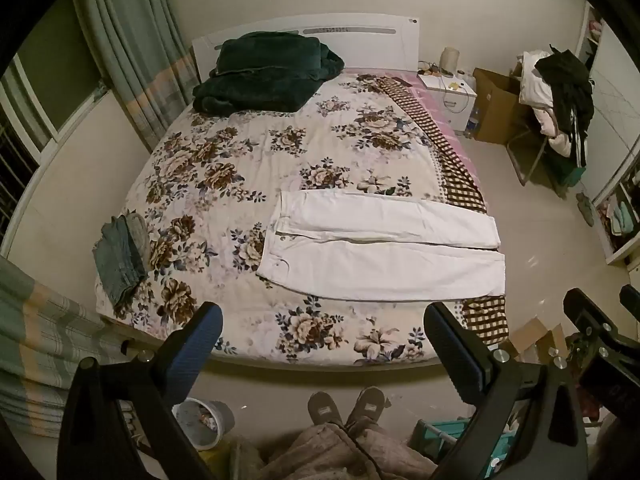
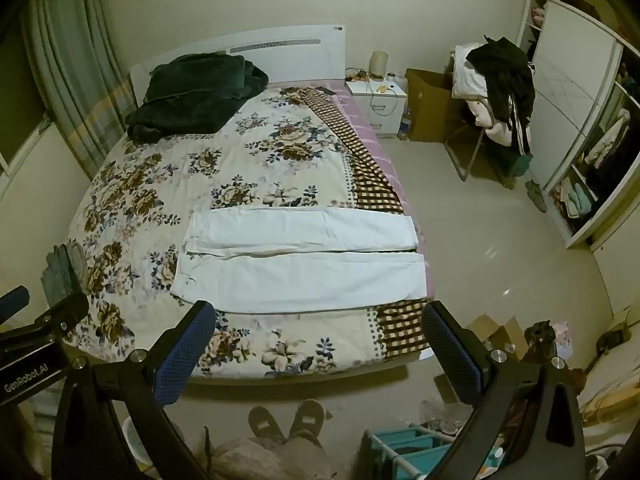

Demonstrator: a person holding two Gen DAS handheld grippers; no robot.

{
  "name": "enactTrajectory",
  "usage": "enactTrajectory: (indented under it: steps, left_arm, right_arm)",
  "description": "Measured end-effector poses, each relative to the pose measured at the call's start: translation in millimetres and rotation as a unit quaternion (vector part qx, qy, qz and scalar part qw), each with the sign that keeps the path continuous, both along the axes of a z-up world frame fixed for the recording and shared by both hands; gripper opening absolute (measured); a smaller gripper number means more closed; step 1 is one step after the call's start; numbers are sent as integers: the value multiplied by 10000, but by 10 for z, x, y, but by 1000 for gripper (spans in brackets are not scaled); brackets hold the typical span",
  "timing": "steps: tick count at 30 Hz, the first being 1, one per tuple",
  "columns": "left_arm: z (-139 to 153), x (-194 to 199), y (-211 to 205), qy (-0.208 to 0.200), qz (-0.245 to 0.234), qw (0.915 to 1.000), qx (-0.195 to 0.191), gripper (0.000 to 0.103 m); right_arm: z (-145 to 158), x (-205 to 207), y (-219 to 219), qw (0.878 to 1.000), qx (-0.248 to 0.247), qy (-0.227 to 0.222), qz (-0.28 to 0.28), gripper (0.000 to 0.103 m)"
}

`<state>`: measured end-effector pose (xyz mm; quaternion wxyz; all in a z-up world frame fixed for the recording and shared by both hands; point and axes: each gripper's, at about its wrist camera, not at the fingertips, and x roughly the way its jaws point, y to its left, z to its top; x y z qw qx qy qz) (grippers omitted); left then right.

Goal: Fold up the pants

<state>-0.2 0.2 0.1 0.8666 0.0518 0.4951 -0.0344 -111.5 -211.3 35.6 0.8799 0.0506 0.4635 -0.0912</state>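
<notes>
White pants (image 1: 380,246) lie flat across the near part of the floral bed cover (image 1: 240,168), waist to the left, both legs side by side reaching the right bed edge; they also show in the right wrist view (image 2: 304,260). My left gripper (image 1: 324,320) is open and empty, held high above the foot of the bed, short of the pants. My right gripper (image 2: 316,320) is open and empty at about the same height, also short of the pants. Its tip shows in the left wrist view (image 1: 592,312).
Folded grey-blue jeans (image 1: 120,256) lie at the bed's left edge. A dark green blanket (image 1: 264,72) sits by the headboard. A nightstand (image 1: 450,98), a cardboard box (image 1: 496,108) and a clothes-laden chair (image 1: 556,104) stand right. A bin (image 1: 204,424), a teal rack (image 2: 404,448) and slippered feet (image 1: 346,404) are below.
</notes>
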Motion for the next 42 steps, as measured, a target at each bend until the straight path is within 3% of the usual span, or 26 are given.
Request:
enactTrajectory:
  steps: [42]
  left_arm:
    - [56,58,-39,-51,-12,9999,-102,103]
  right_arm:
    - [140,39,178,10000,-32,-22,83,103]
